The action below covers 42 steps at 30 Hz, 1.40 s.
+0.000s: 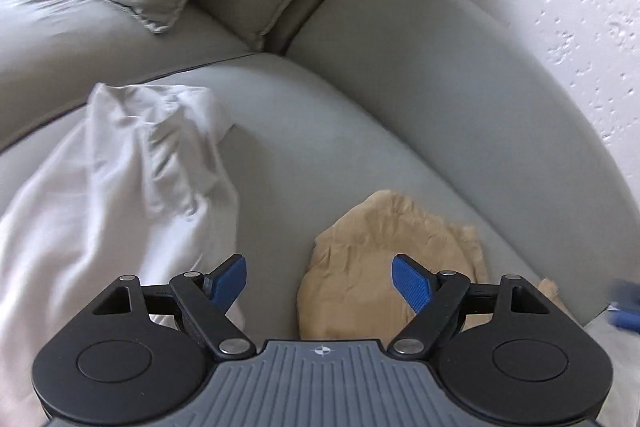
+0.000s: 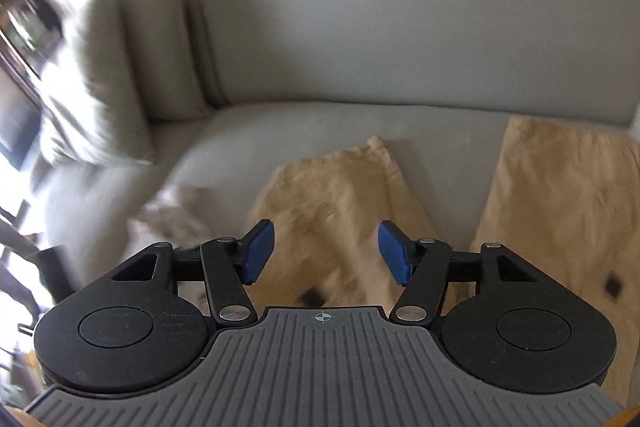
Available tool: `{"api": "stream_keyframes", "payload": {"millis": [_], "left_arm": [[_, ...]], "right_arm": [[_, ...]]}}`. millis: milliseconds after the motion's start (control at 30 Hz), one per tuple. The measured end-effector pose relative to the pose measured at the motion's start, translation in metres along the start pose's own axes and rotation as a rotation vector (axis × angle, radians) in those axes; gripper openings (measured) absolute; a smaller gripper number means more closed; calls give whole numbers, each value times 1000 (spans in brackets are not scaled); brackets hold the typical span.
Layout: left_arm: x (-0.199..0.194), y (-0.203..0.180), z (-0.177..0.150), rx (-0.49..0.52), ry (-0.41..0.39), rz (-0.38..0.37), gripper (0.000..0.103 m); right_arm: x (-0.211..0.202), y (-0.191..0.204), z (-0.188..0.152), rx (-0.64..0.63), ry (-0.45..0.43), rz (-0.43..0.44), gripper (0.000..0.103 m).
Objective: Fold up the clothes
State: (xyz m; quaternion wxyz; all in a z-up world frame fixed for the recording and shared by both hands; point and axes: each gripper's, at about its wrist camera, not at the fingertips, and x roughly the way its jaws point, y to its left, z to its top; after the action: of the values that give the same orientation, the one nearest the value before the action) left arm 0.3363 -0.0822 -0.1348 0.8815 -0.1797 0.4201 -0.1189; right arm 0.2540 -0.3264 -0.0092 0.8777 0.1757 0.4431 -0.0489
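On the soft grey sofa seat (image 1: 304, 131), left of the left hand-held gripper (image 1: 318, 281), lies a crumpled white cloth garment (image 1: 112, 187). Just ahead of it, a bit right, sits a bunched tan cloth garment (image 1: 384, 235). Both hand-held grippers are spread wide and hold nothing. Under the right hand-held gripper (image 2: 326, 253), the tan cloth looks flatter, in two long parts. Neither piece looks neatly folded. A good fold needs a pinch on an edge or corner, with the cloth pulled flat before it goes over.
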Motion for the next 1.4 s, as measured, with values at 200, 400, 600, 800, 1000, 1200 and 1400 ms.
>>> {"api": "stream_keyframes", "payload": {"millis": [200, 400, 600, 800, 1000, 1200, 1400], "left_arm": [[48, 4, 14, -28, 35, -50, 70], [56, 14, 19, -50, 20, -16, 71], [60, 20, 15, -60, 13, -28, 71], [61, 22, 17, -79, -30, -44, 71], [80, 15, 22, -91, 17, -58, 77], [115, 6, 29, -152, 116, -126, 77], [134, -23, 28, -60, 138, -118, 80]], "right_arm": [[141, -25, 34, 12, 128, -122, 62], [210, -45, 51, 91, 100, -114, 62], [234, -35, 44, -41, 75, -175, 31], [157, -17, 35, -233, -297, -33, 2], [151, -75, 24, -100, -297, -210, 19], [171, -119, 12, 140, -76, -213, 44], [161, -124, 9, 99, -75, -163, 46]]}}
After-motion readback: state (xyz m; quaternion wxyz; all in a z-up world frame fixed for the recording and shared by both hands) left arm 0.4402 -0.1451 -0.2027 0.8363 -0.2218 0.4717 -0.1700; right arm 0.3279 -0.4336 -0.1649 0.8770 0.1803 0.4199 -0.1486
